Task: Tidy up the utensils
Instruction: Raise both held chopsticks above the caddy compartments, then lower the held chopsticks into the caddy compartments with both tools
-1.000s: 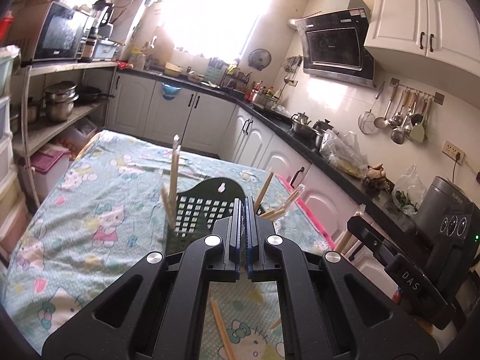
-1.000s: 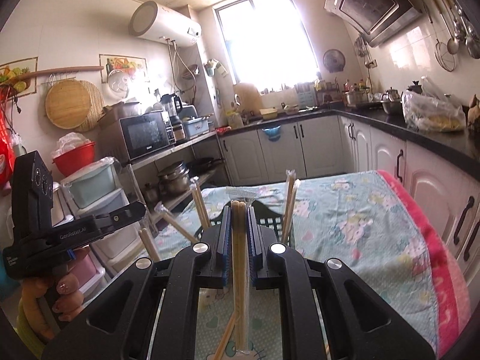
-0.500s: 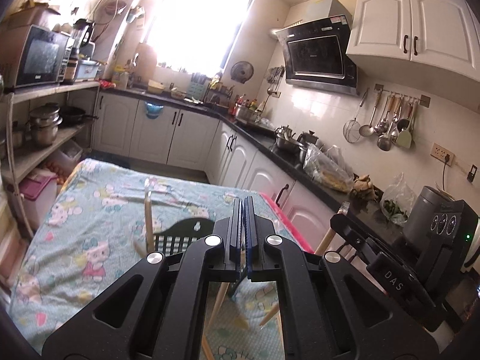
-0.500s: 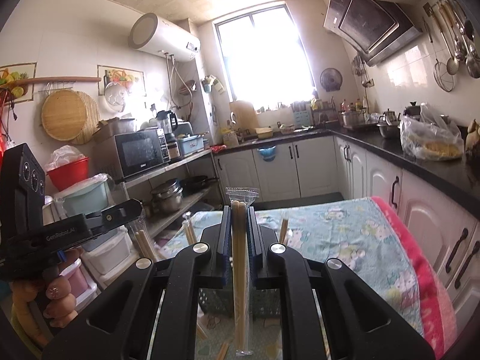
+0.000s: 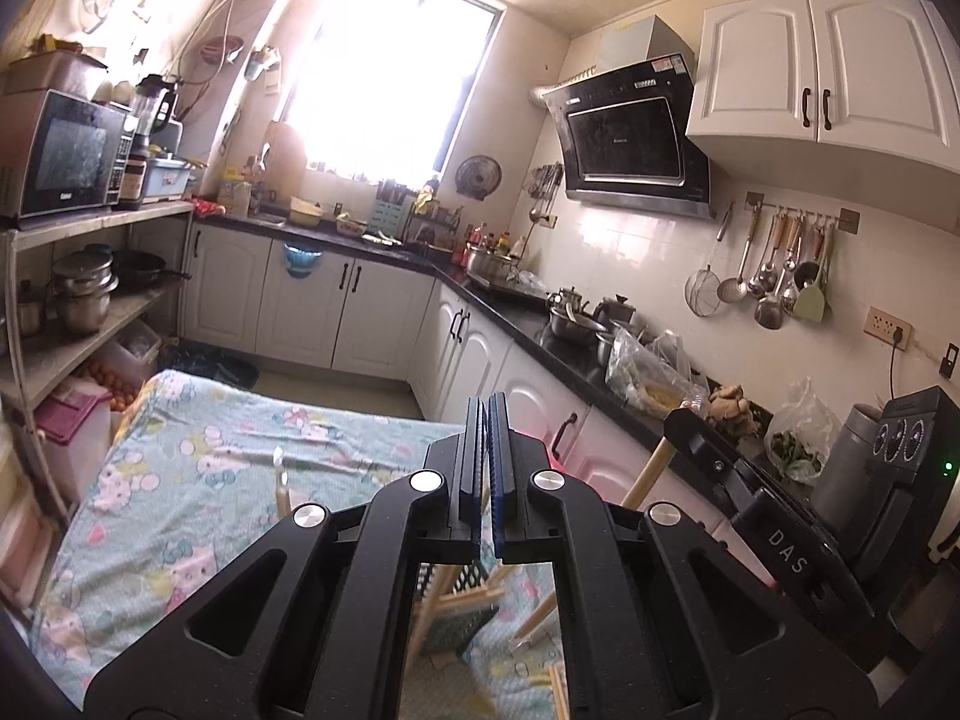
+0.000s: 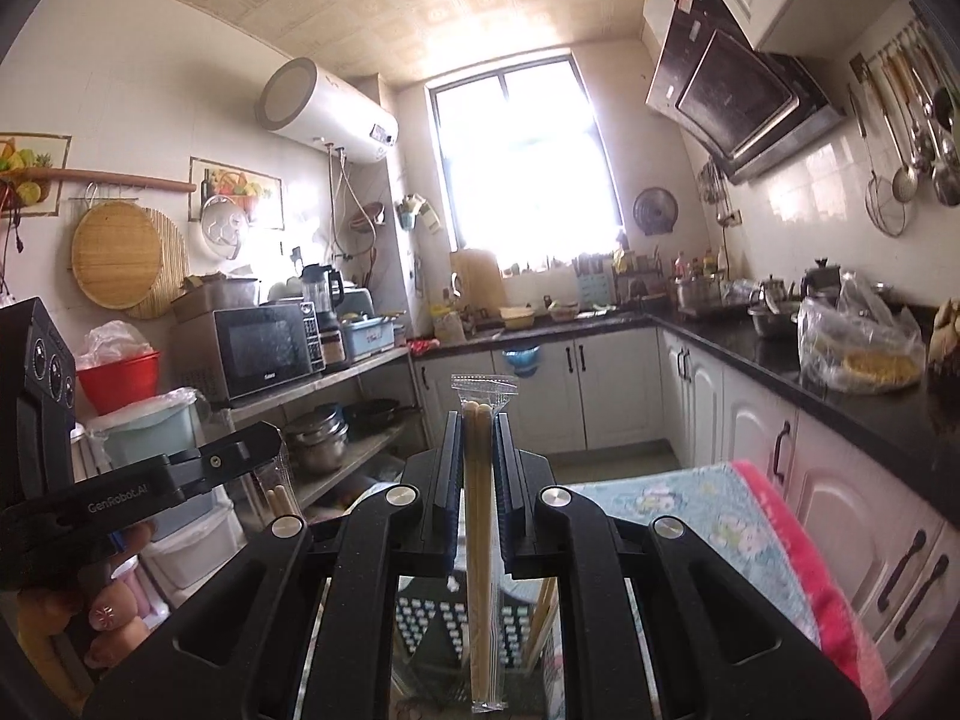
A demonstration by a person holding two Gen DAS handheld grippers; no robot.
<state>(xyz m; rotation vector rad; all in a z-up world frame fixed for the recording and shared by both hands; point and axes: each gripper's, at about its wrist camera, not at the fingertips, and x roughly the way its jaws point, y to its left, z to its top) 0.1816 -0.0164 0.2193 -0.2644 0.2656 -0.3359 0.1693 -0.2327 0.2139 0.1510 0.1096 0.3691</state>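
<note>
The left claw [image 5: 487,420] has its two blue-padded fingers pressed together with nothing between them, and it points out over the far part of the desk [image 5: 198,462], which is covered by a pale green cartoon cloth. The right claw [image 6: 478,438] is clamped on a pair of chopsticks [image 6: 478,540] sealed in a clear wrapper; the pair runs straight along the gap between the fingers, its wrapped tip sticking out past the fingertips and its other end hanging below the claw body.

Below both claws stands a dark perforated basket [image 6: 420,624] on the desk. In the right wrist view it shows through the gap under the claw, with more chopsticks leaning at its right side. In the left wrist view the basket [image 5: 462,618] is seen through the gap under the left claw, and loose pairs [image 5: 456,594] lie tilted across and beside it. One wrapped pair [image 5: 279,480] stands upright just left of the left claw, its tip over the cloth.

In the left wrist view the right claw's body enters from the right edge, and the chopsticks it grips [image 5: 645,474] slant down beneath it. In the right wrist view the left claw's body enters from the left, held by a hand [image 6: 102,618] with painted nails.

Around the desk are white cabinets, a black worktop [image 5: 576,354] on the right with pots and bags, a microwave [image 5: 66,156] on a shelf at the left, and a bright window [image 5: 384,66] at the far end.
</note>
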